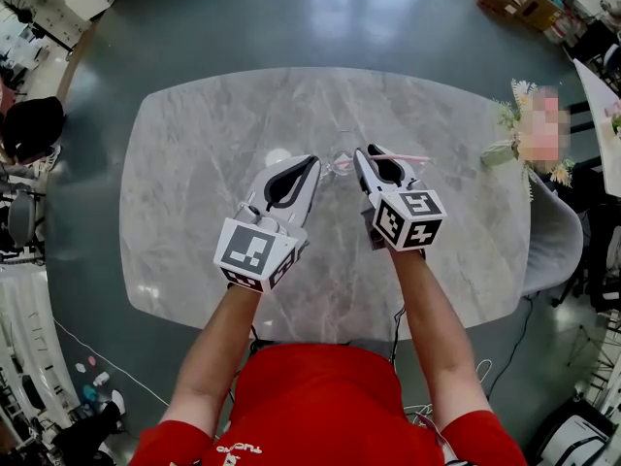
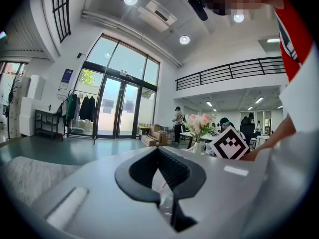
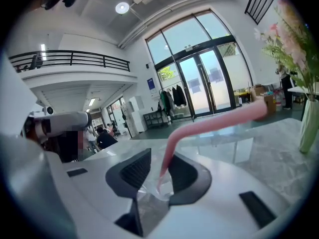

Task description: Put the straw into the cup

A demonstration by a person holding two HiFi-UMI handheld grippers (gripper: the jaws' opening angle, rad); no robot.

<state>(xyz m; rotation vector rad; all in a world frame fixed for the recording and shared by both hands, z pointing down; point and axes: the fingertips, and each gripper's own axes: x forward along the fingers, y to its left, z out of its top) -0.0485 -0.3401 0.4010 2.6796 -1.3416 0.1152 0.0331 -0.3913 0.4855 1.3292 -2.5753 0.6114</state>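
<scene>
Jaws of your right gripper point(image 3: 158, 166) stand apart around the pink bendy straw point(image 3: 209, 123), pressing on nothing. Your left gripper point(image 2: 158, 153) looks pinched at its tips on the wall of the clear plastic cup point(image 3: 152, 195). The straw's shaft stands near upright, foot in the cup, bent top pointing level to your right. Pull away carelessly and a pad may snag that bend, lifting the straw out or tipping the light cup on the marble table point(image 1: 194, 163).

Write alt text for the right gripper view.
A bent pink plastic straw stands between the open jaws of the right hand-held gripper, its lower end in a clear plastic cup below; beyond lie a grey marble table and glass doors.
</scene>
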